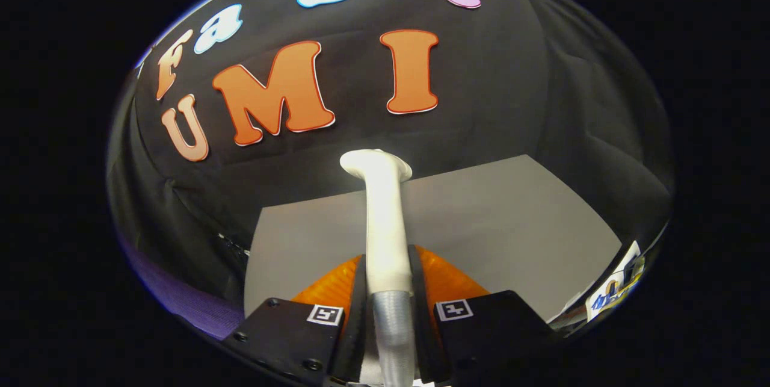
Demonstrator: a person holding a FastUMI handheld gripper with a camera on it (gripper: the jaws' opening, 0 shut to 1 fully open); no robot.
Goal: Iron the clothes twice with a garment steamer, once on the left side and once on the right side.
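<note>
White smooth steamer handle (384, 224) clamped between both fingers (390, 291); flared head above grey tabletop (511, 224)

Your gripper (390, 291) has both fingers (360, 291) pressed against the white handle of the garment steamer (384, 224), which rises straight up between them, with its flared head at the top. A ribbed grey hose (394, 333) runs down from the handle between the fingers. Beyond lies the bare grey worktop (511, 224).
</note>
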